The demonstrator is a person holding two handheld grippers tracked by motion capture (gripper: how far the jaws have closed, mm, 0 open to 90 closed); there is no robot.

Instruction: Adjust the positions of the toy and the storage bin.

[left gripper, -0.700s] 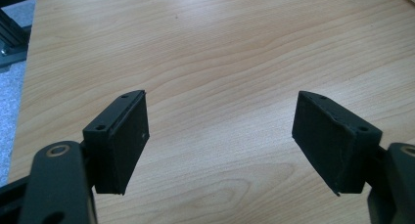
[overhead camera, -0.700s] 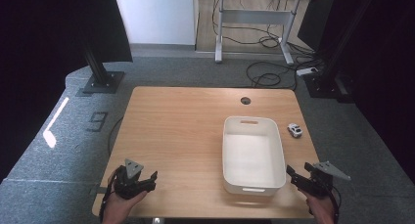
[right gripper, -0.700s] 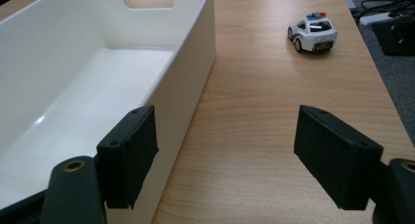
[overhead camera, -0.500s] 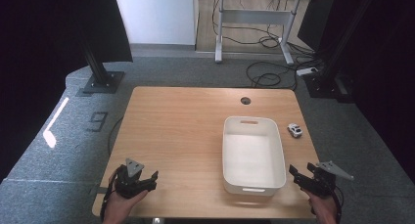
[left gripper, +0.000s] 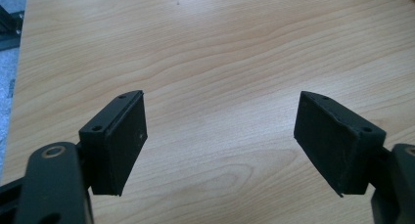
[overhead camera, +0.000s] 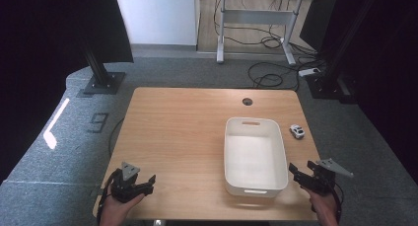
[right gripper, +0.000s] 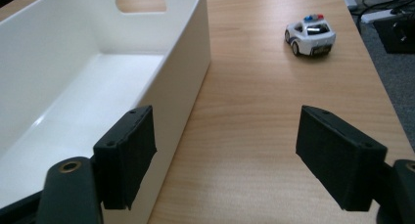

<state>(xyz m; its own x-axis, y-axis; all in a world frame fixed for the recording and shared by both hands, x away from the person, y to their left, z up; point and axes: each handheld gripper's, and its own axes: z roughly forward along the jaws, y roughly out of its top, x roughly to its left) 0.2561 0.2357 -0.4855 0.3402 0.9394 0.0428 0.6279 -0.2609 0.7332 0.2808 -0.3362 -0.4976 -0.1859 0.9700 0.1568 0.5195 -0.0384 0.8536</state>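
Left gripper (overhead camera: 143, 182): hovered over the surface's (overhead camera: 187, 137) near left corner, fingers (left gripper: 120, 141) spread wide with bare wood between them.
White bin (overhead camera: 255, 154): stood right of centre on the surface, nothing seen inside it.
Toy police car (overhead camera: 296, 131): sat on the wood just right of the bin's far end, not touching it.
Right gripper (overhead camera: 301, 171): hung beside the bin's near right corner, fingers (right gripper: 337, 153) released, holding nothing, the car well ahead of them.
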